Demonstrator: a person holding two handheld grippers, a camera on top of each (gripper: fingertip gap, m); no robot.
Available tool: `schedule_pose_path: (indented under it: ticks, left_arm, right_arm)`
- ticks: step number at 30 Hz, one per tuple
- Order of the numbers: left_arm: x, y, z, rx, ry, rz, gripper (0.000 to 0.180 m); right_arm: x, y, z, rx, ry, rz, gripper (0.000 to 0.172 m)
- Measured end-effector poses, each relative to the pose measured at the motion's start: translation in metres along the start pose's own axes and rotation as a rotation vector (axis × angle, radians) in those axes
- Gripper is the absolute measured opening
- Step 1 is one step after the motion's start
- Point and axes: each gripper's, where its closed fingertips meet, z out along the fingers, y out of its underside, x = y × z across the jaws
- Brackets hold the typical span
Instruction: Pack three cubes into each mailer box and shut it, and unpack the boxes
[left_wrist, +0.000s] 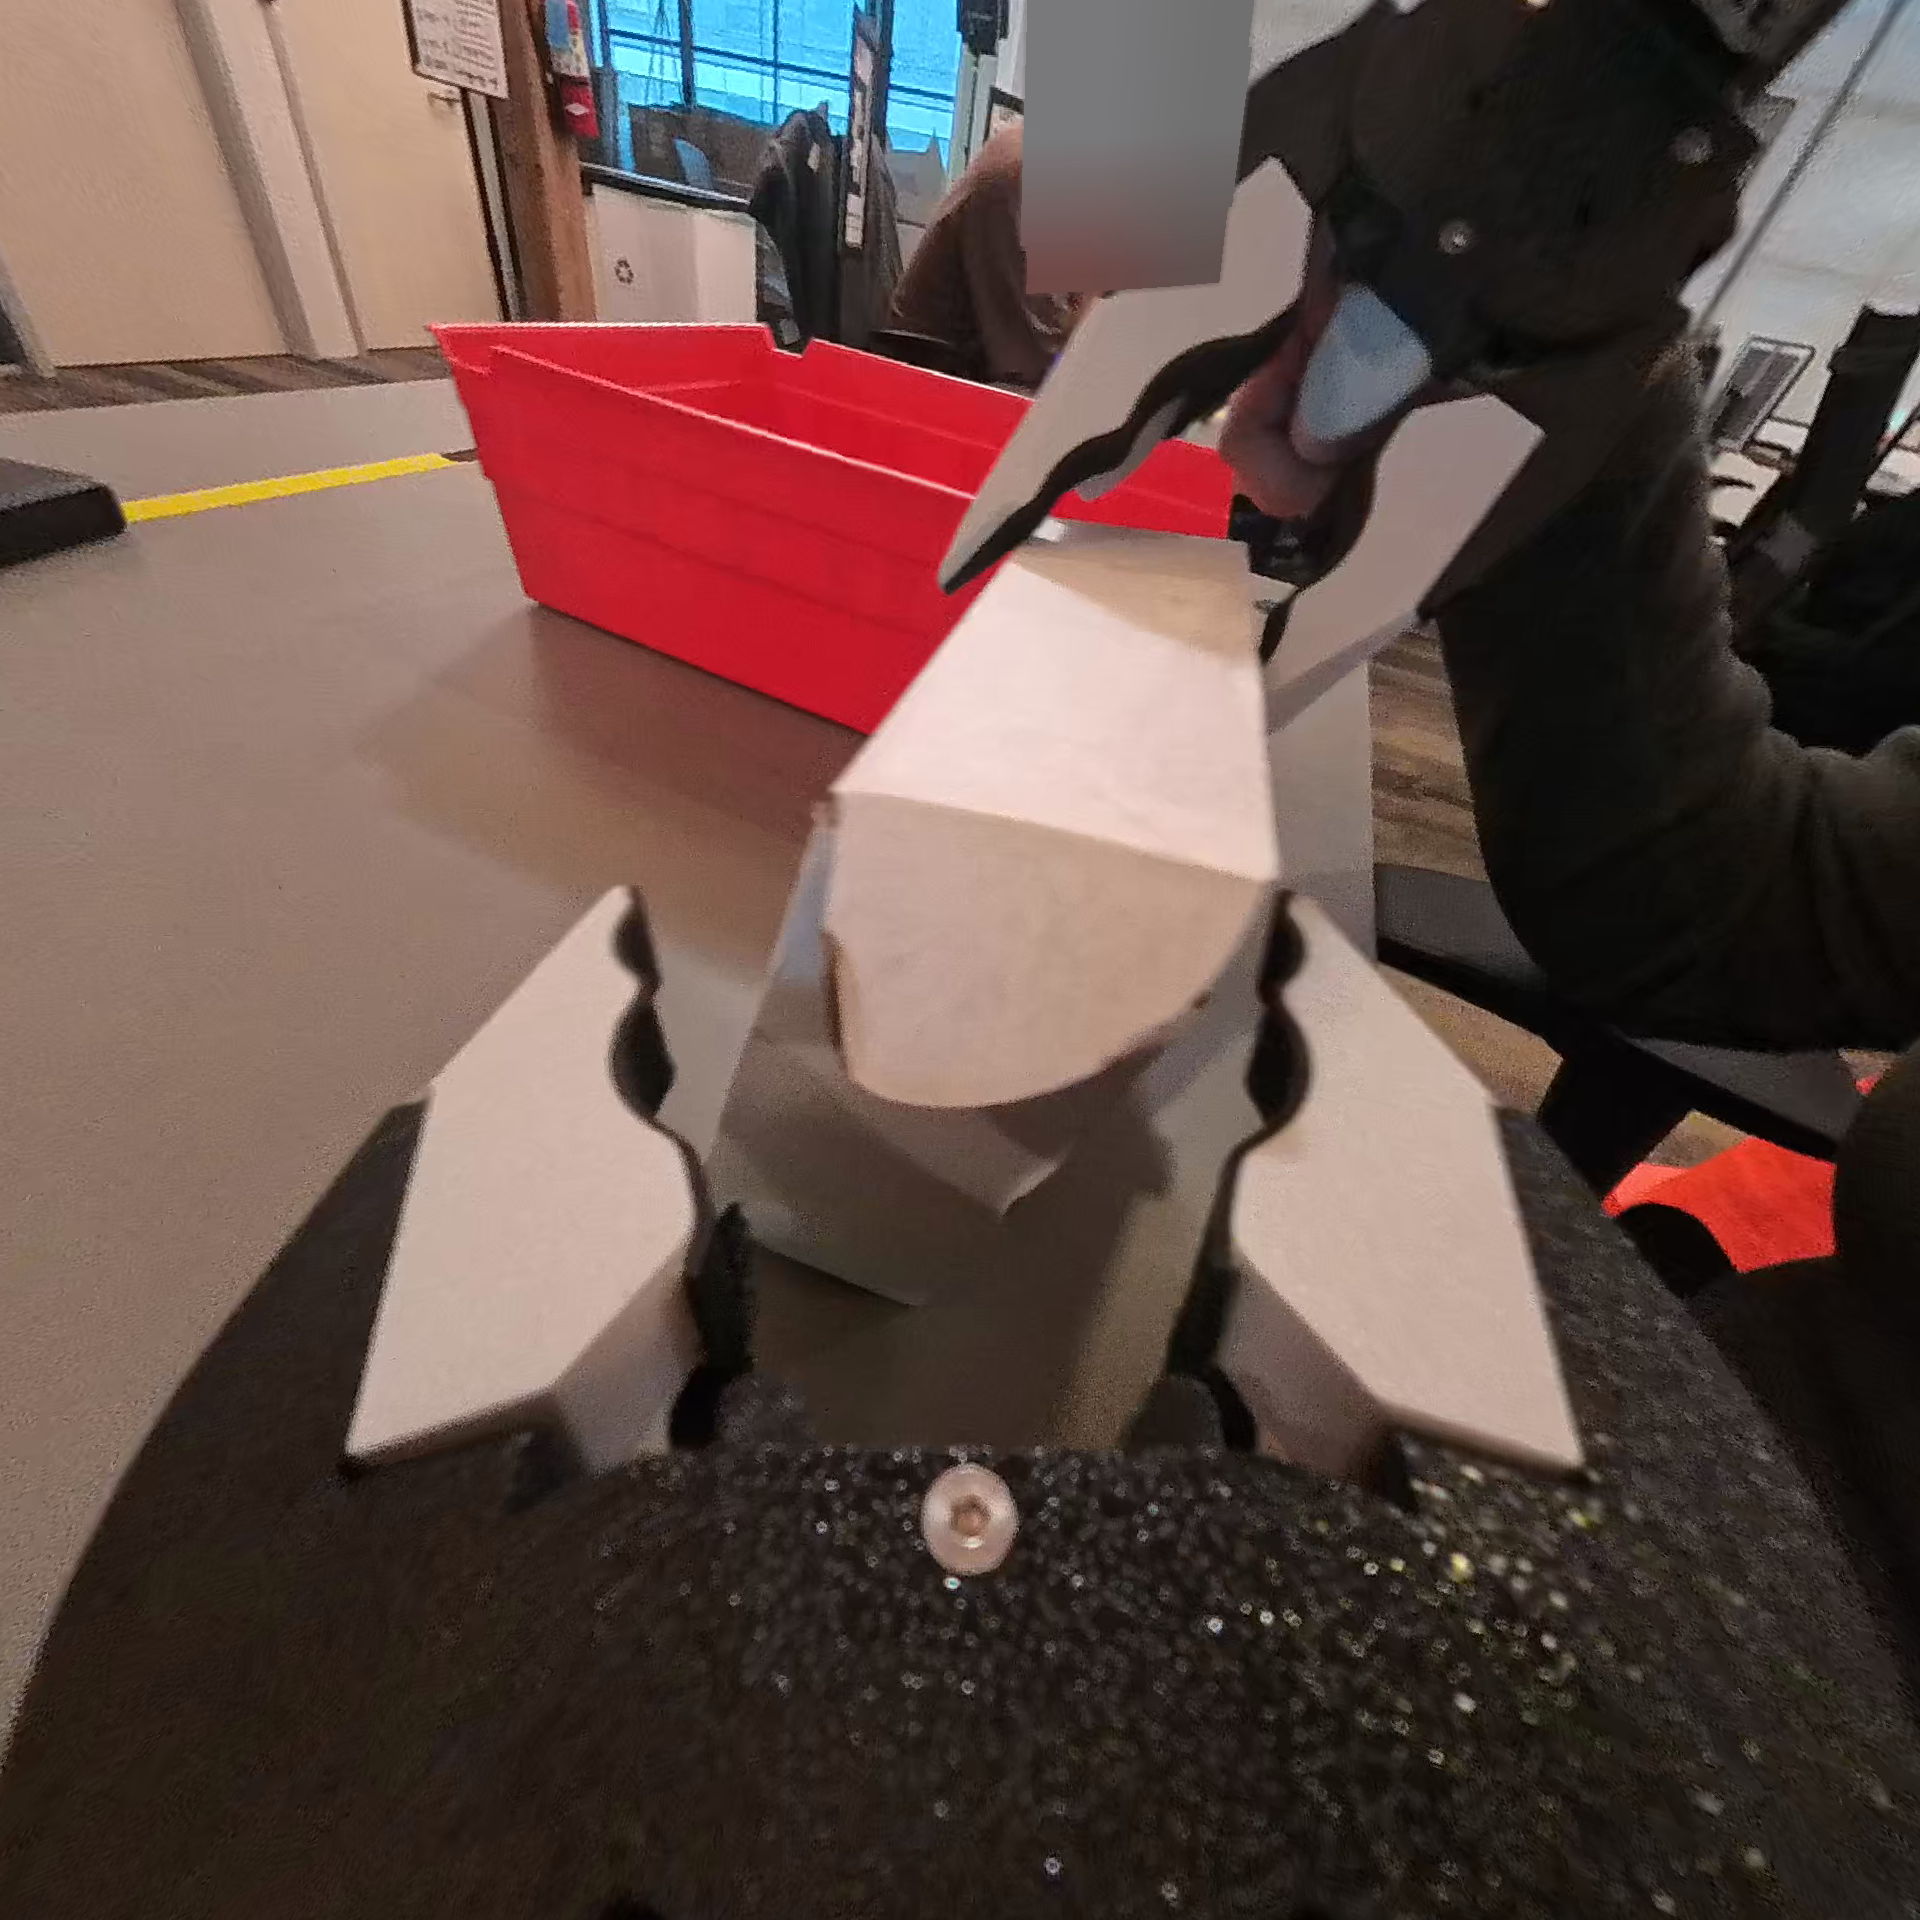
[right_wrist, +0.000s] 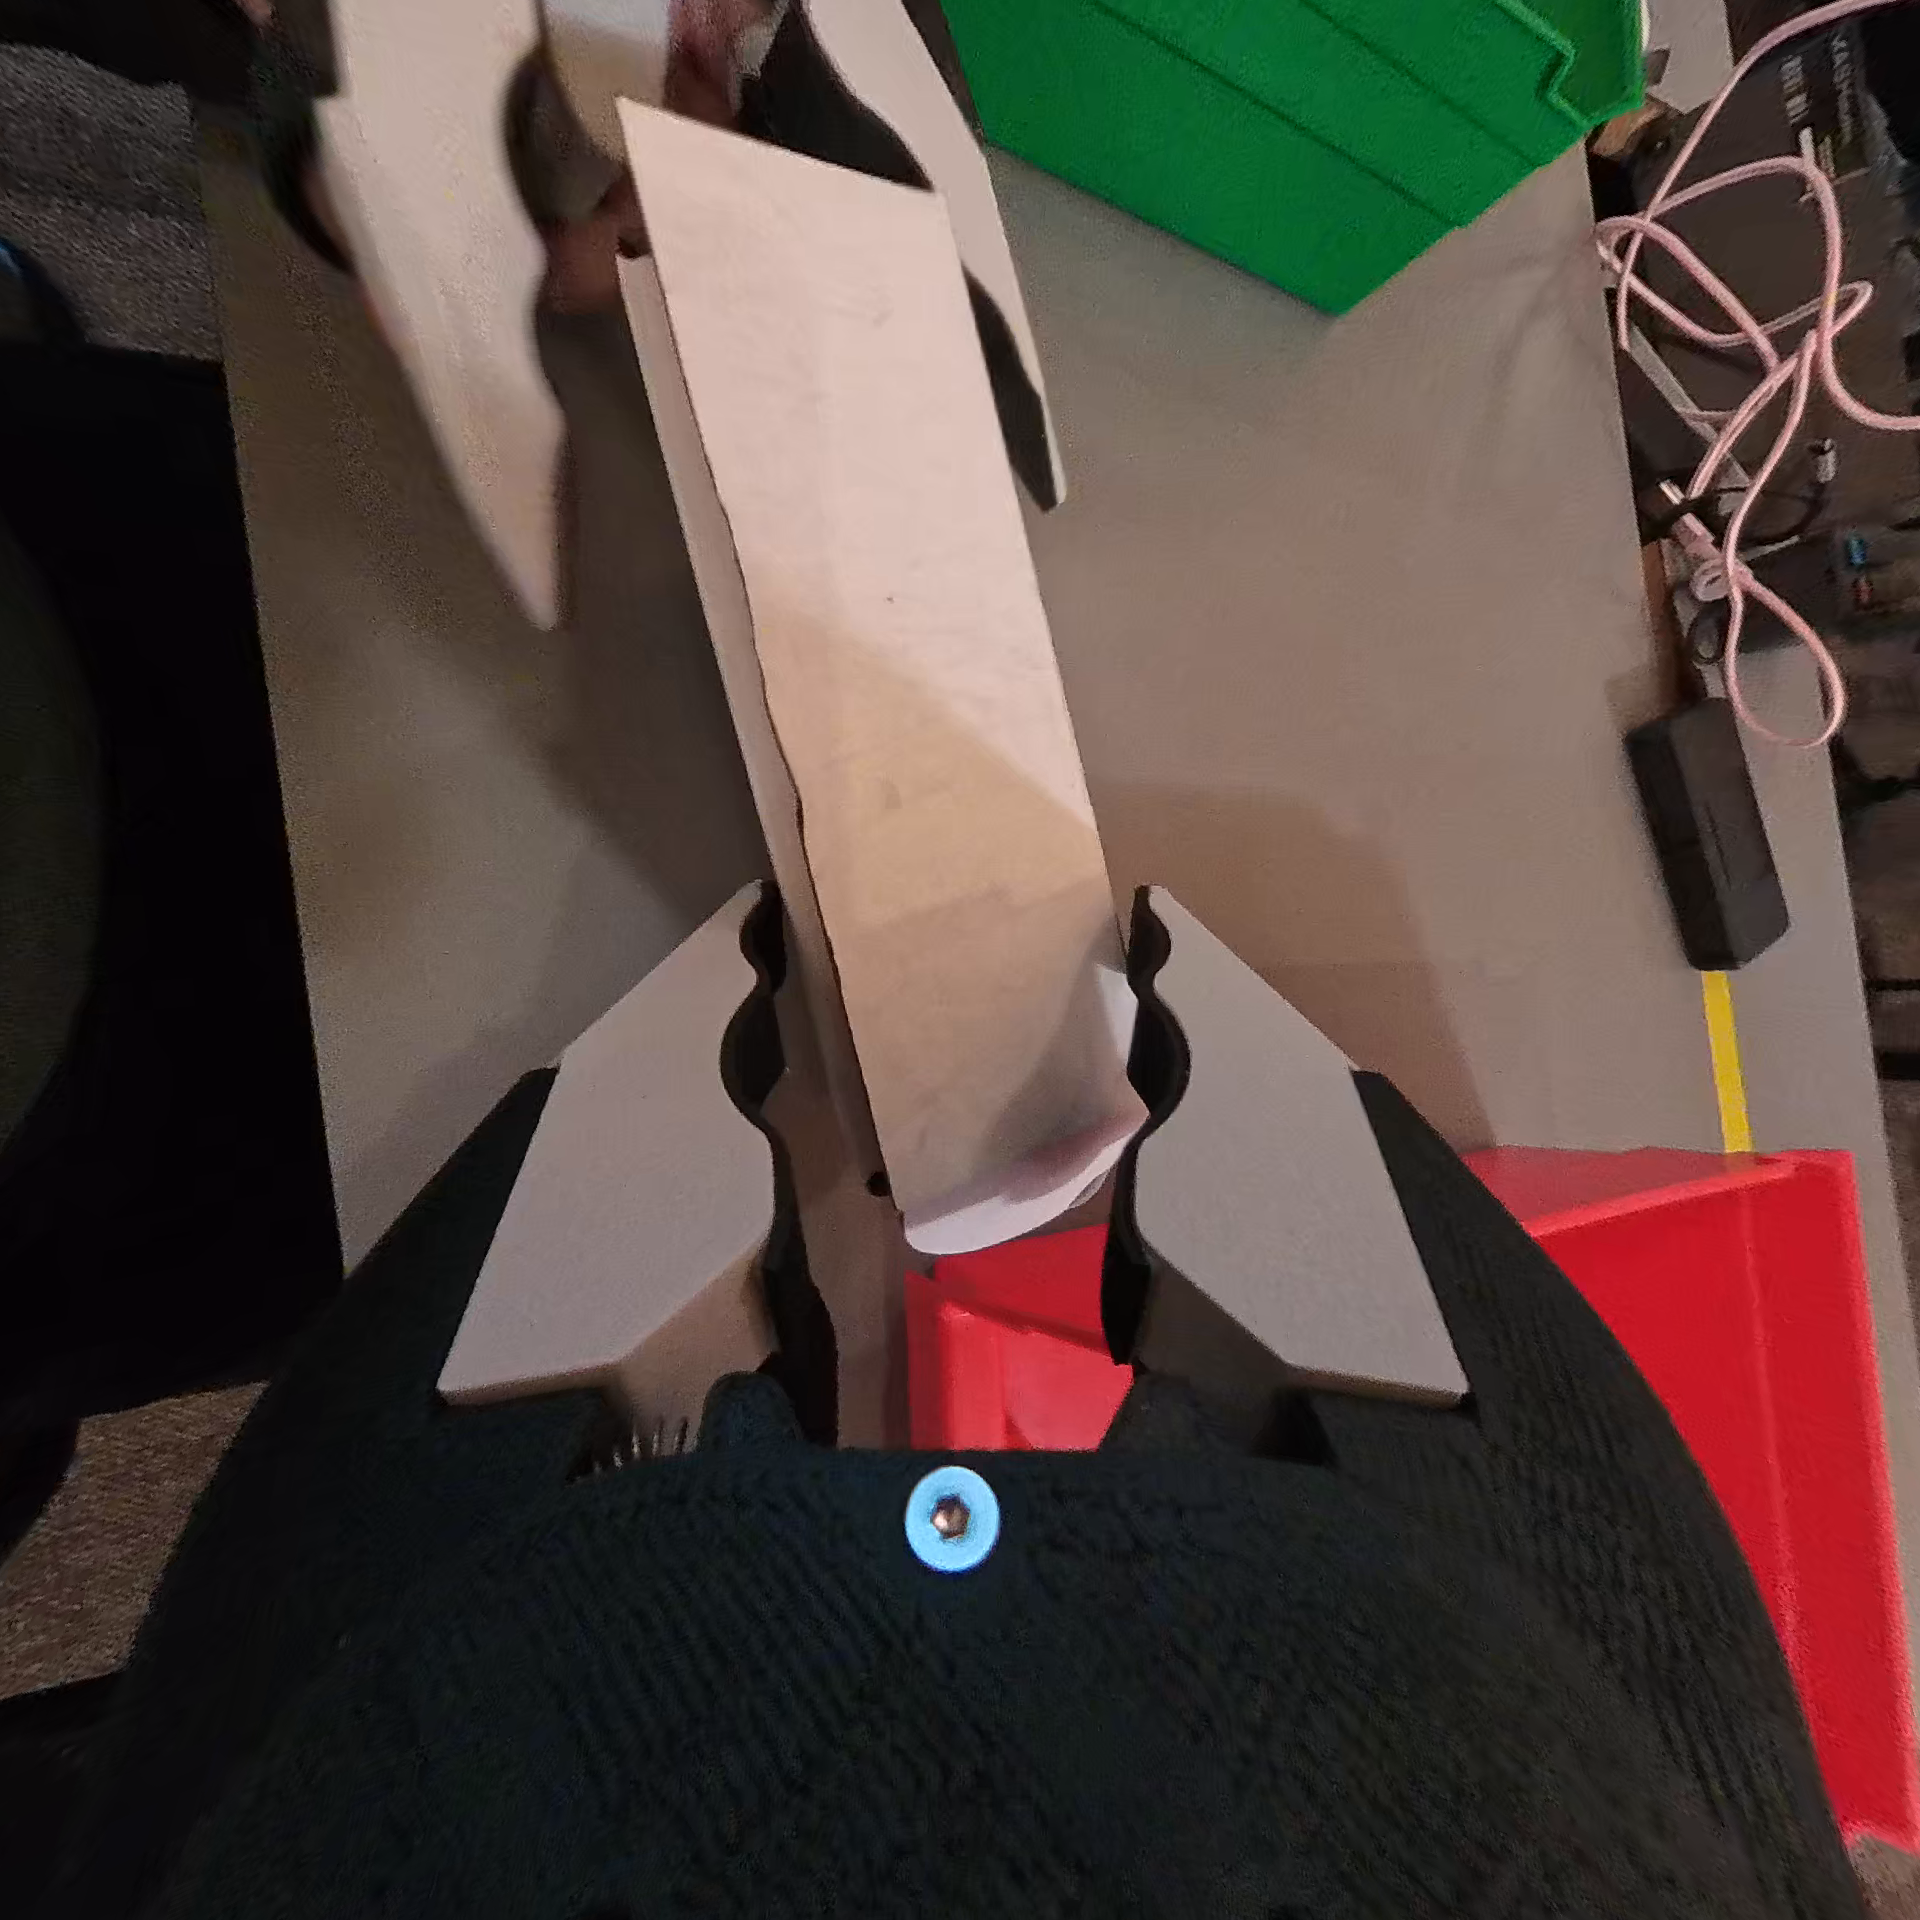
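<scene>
Mailer box (right_wrist: 894, 644) clamped in right gripper (right_wrist: 951, 935), loose between open left gripper (left_wrist: 956, 935).

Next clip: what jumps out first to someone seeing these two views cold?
A long white cardboard mailer box spans the middle, one end clamped between the right gripper's fingers, the other lying between the left gripper's open fingers. A bright red plastic bin sits on the grey table behind it, and a green plastic bin stands at the opposite end.
</scene>
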Motion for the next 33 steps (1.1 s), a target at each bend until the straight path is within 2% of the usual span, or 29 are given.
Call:
schedule_pose_path:
  ticks: [2, 4, 7, 11, 16, 18, 23, 28, 33]
  left_arm:
    - [-0.002, 0.0, 0.0, -0.001, 0.022, -0.046, 0.093]
    - [-0.002, 0.001, 0.0, -0.007, 0.057, -0.09, 0.086]
    - [-0.003, 0.001, 0.001, -0.007, 0.076, -0.129, 0.086]
    - [-0.009, 0.0, 0.0, 0.0, 0.069, -0.183, 0.084]
    - [-0.014, 0.001, 0.0, -0.002, 0.053, -0.21, 0.083]
    - [-0.016, 0.008, 0.002, -0.05, 0.032, -0.211, 0.076]
    - [-0.015, 0.008, 0.002, -0.054, 0.026, -0.199, 0.075]
    - [-0.014, 0.01, 0.002, -0.07, 0.026, -0.177, 0.074]
    - [-0.013, 0.013, 0.003, -0.094, 0.015, -0.135, 0.071]
  right_arm:
    - [0.001, 0.0, 0.0, -0.004, 0.016, -0.025, 0.065]
    - [0.002, 0.0, 0.001, 0.002, 0.018, -0.02, 0.065]
    - [0.002, -0.001, 0.0, 0.03, 0.008, -0.005, 0.065]
    - [0.012, -0.007, -0.011, 0.037, 0.125, -0.083, 0.063]
    - [0.013, -0.028, -0.019, 0.096, 0.217, -0.202, 0.047]
    - [0.015, -0.035, -0.016, 0.106, 0.253, -0.252, 0.04]
    - [0.014, -0.042, -0.004, 0.089, 0.296, -0.348, 0.026]
    - [0.028, -0.045, -0.002, 0.079, 0.397, -0.385, 0.005]
    - [0.039, -0.048, -0.005, 0.121, 0.429, -0.304, 0.01]
